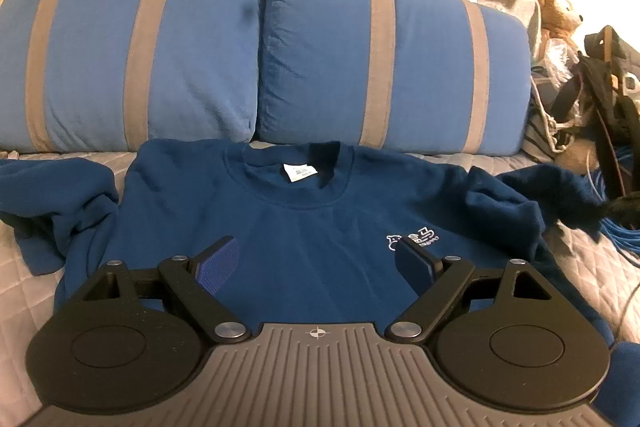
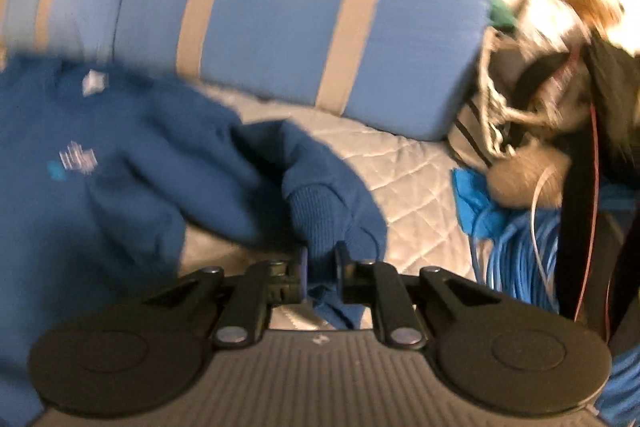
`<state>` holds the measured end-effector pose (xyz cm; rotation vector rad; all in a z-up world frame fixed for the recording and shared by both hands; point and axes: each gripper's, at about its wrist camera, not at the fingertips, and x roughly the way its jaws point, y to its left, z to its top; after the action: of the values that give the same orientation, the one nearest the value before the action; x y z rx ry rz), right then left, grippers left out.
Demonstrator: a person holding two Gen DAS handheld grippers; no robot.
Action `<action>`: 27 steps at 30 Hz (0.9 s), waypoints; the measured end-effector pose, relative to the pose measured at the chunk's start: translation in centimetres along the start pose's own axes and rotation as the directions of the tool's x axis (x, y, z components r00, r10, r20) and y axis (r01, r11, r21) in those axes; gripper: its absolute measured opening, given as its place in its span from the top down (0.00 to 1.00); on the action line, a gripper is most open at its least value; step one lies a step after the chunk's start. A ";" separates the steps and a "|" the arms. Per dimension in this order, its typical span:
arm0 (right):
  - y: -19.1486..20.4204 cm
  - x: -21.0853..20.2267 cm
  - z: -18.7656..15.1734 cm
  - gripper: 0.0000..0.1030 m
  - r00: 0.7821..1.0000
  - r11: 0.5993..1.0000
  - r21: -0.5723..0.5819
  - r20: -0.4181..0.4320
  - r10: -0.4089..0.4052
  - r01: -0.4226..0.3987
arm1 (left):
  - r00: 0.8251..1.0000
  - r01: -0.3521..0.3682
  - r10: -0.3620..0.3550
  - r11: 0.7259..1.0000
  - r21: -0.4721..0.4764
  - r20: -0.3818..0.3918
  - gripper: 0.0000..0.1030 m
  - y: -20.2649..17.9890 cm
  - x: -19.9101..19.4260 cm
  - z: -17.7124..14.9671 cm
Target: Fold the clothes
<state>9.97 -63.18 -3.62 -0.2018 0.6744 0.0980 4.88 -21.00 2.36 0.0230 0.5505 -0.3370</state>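
1. Sweatshirt (image 1: pixel 288 227): dark blue, lying front-up on the quilt (image 1: pixel 24 291), collar toward the pillows. A white label (image 1: pixel 298 173) shows inside the collar; a white logo (image 1: pixel 412 241) sits on the chest.
2. Pillows (image 1: pixel 132 59): two, blue with grey stripes, standing side by side along the far edge of the quilt, just behind the collar.
3. Sleeves: one lies bunched at the left side of the left wrist view; the other extends toward the right gripper.
4. Left gripper (image 1: pixel 316 263): jaws wide apart, released, over the sweatshirt's lower chest; nothing sits between the pads.
5. Right gripper (image 2: pixel 322 267): clenched on the ribbed cuff (image 2: pixel 316 215), with the cloth pinched between both pads. This view is blurred.
6. Cables (image 2: pixel 516 247): a blue coil lying beside the quilt, right of the cuff.
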 end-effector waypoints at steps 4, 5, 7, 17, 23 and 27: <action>-3.8 -3.7 1.0 0.88 0.994 0.969 0.219 0.004 0.113 -0.111 | 1.000 0.001 -0.001 1.000 0.001 0.001 0.16 -0.1 -0.1 0.0; -5.0 -4.4 1.1 0.88 0.989 0.950 0.278 0.005 0.144 -0.140 | 1.000 0.001 -0.001 1.000 0.002 0.000 0.16 -0.1 0.0 0.0; -7.4 -5.0 0.8 0.88 0.973 0.883 0.417 0.009 0.232 -0.215 | 1.000 0.000 0.000 1.000 0.002 0.000 0.16 -0.1 0.0 0.0; -14.5 -6.2 -2.3 0.89 0.957 0.693 0.679 0.050 0.286 -0.243 | 1.000 -0.004 0.004 1.000 0.007 -0.006 0.16 -0.2 0.1 0.0; -15.8 -3.6 -3.1 0.84 0.997 0.784 0.620 -0.030 0.073 -0.039 | 1.000 -0.013 0.013 1.000 0.015 -0.014 0.16 -0.4 0.2 0.0; -15.3 -2.6 -2.9 0.56 0.995 0.836 0.539 -0.047 -0.091 0.102 | 1.000 -0.016 0.017 1.000 0.020 -0.018 0.16 -0.5 0.3 0.0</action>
<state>8.56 -78.81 -1.87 0.3128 0.6845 -0.1956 4.92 -21.54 2.24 0.0494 0.5650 -0.3262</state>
